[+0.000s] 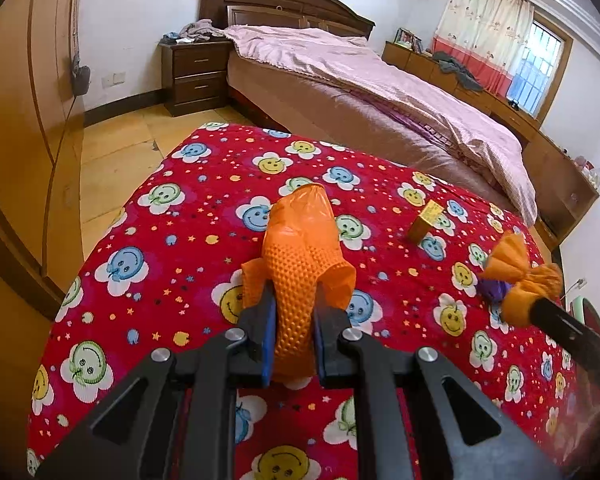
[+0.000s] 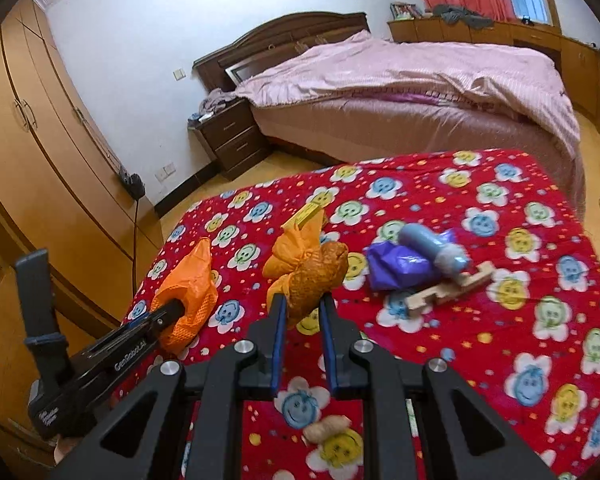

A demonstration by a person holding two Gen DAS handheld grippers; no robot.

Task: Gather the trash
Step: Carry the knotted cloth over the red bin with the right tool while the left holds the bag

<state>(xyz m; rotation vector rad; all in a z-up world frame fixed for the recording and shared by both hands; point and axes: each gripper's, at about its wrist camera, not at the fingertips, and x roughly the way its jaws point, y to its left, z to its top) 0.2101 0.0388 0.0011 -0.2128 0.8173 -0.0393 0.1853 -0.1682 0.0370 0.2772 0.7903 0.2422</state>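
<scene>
Trash lay scattered on a red cloth (image 2: 500,360) printed with smiling flowers: a crumpled purple wrapper (image 2: 396,266), a blue-grey tube (image 2: 434,246) resting across it, a pale wooden piece (image 2: 450,286) just near of both, a small yellow box (image 1: 426,222) farther back, and a peanut shell (image 2: 326,428) at the near edge, below the right gripper.

An orange bag (image 1: 304,264) (textured, with raised dots) hung between the two tools — each held one end of it. The left gripper (image 1: 294,304) was clamped on one bunched end, its blue pads pressed against the plastic on both sides, and the rest of that end rose crumpled beyond the fingertips. The right gripper (image 2: 302,302) had just closed its jaws, and they pinched the other bunched end, which puffed out past the tips toward the far side. In the left view that gripper entered from the right edge, with the purple wrapper just left of it; in the right view the left gripper came in from the left edge.

Beyond the cloth stood a bed (image 2: 400,92) with a pink cover, a dark nightstand (image 1: 196,74) to its left, and a wooden wardrobe (image 2: 40,152) along the left wall.
</scene>
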